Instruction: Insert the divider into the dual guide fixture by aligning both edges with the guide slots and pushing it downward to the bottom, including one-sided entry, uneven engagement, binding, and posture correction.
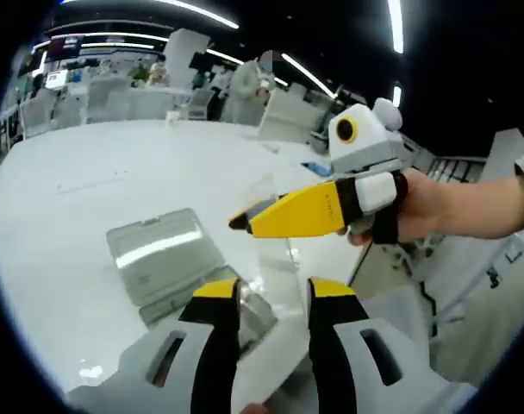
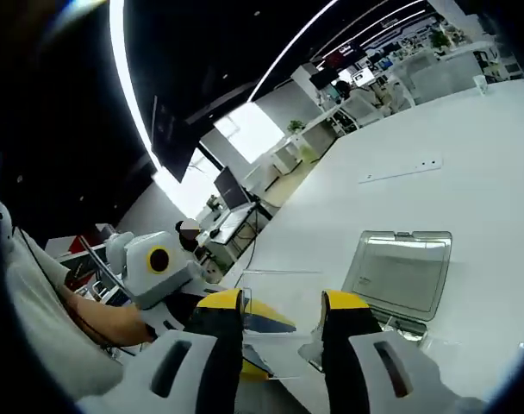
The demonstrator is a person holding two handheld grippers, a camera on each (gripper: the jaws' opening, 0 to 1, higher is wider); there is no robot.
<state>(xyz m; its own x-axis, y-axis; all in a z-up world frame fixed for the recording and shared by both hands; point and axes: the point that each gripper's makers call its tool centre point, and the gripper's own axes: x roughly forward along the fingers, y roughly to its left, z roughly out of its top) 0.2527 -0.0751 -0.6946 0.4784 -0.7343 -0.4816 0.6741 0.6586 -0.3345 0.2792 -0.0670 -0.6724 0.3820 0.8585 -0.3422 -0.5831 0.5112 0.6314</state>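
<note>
The divider (image 2: 283, 297) is a clear thin sheet, faint against the white table. It stands between my right gripper's (image 2: 282, 304) yellow-tipped jaws, its top edge running from one tip to the other. In the left gripper view the right gripper (image 1: 238, 222) comes in from the right, held by a hand, with the clear divider (image 1: 283, 259) hanging below its tips. My left gripper (image 1: 273, 291) is just under that sheet, jaws apart. The fixture, a clear plastic case with its lid thrown back (image 1: 163, 257), lies on the table to the left; it also lies right of the right jaws (image 2: 400, 272).
The white table (image 1: 90, 172) spreads wide around the case. Its edge (image 1: 357, 259) falls away on the right of the left gripper view. The left gripper's body (image 2: 154, 263) and a person's sleeve (image 2: 29, 293) are at the left of the right gripper view.
</note>
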